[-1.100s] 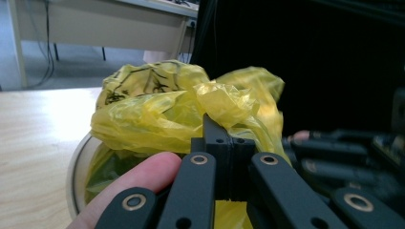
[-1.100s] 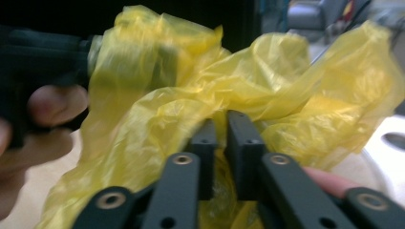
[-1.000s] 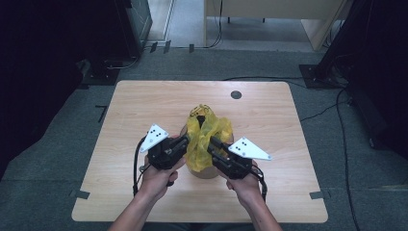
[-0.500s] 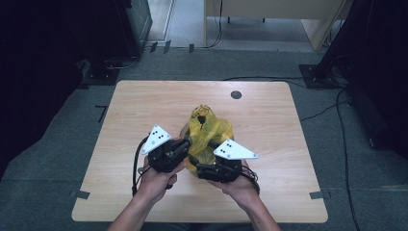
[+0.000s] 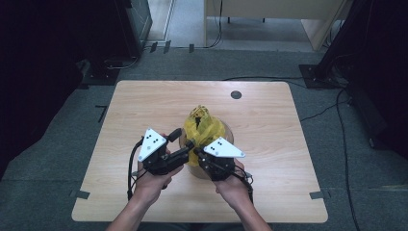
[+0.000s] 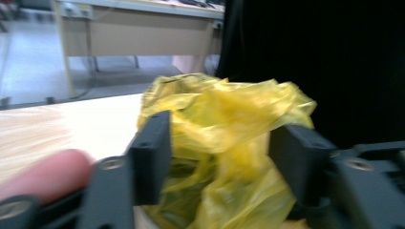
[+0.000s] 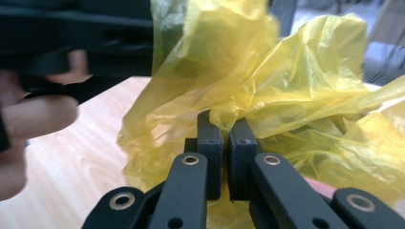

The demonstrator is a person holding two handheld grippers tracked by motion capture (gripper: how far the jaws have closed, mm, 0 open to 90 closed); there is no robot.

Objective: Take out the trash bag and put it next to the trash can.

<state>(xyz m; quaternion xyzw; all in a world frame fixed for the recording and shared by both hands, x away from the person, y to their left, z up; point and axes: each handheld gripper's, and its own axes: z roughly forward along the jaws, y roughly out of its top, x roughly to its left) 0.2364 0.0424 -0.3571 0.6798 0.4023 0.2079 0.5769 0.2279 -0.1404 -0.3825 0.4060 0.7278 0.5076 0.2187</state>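
Observation:
A crumpled yellow plastic bag [image 5: 204, 128] sits in a round tan container [image 5: 227, 134] at the middle of the wooden table [image 5: 144, 103]. My right gripper [image 5: 197, 153] is at the bag's near side. In the right gripper view it [image 7: 224, 130] is shut, pinching a fold of the yellow film [image 7: 286, 95]. My left gripper [image 5: 186, 146] comes in from the left. Its jaws [image 6: 222, 160] stand wide open on either side of the bag [image 6: 224, 114]. The inside of the container is hidden by the bag.
A small dark round hole [image 5: 235, 95] marks the table's far side. Black cables [image 5: 132, 166] trail from the grippers toward the near edge. Dark equipment and grey floor surround the table. A beige desk [image 6: 138, 33] stands beyond it.
My right gripper has moved left, from the bag's right side to its near side beside the left gripper. The bag's top is lower and more bunched. The left gripper has barely moved.

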